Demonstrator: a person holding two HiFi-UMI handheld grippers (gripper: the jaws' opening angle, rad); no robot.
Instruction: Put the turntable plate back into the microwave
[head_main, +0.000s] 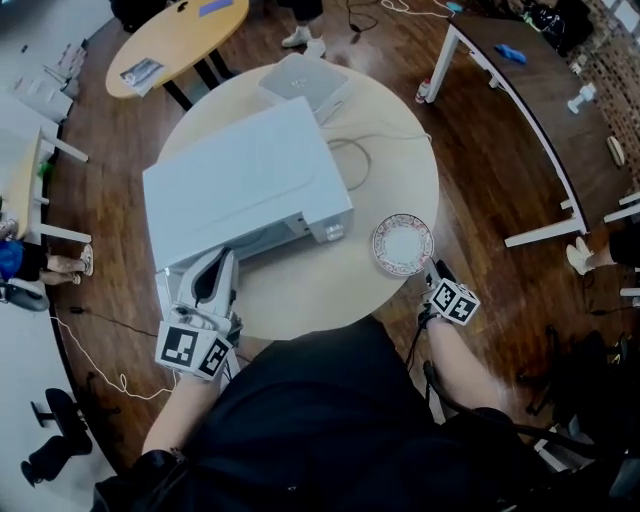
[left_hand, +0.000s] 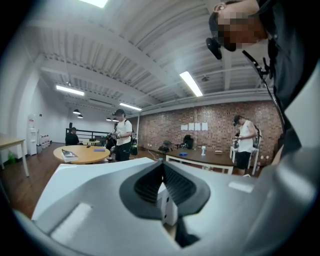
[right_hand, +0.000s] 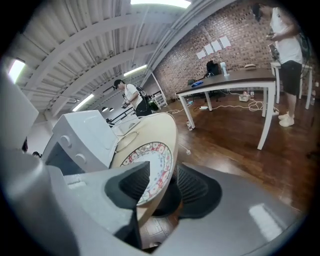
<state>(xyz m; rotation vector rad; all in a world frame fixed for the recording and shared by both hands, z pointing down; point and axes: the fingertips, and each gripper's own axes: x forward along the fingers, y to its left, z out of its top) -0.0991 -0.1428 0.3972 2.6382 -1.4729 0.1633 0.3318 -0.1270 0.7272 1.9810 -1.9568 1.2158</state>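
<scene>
Plate (head_main: 402, 243) mid-right on bench (head_main: 300, 292) | right hand-held gripper (right_hand: 161, 186) wide apart around its rim | left hand-held gripper (left_hand: 161, 168) pinches microwave door (left_hand: 168, 212)

The round table (head_main: 300, 290) carries one microwave (head_main: 245, 185) and one patterned plate (head_main: 402, 243). There are two grippers, the left gripper (head_main: 218, 262) and the right gripper (head_main: 438, 272), and two more tables: an oval table (head_main: 175, 40) and a dark table (head_main: 520, 80).
</scene>
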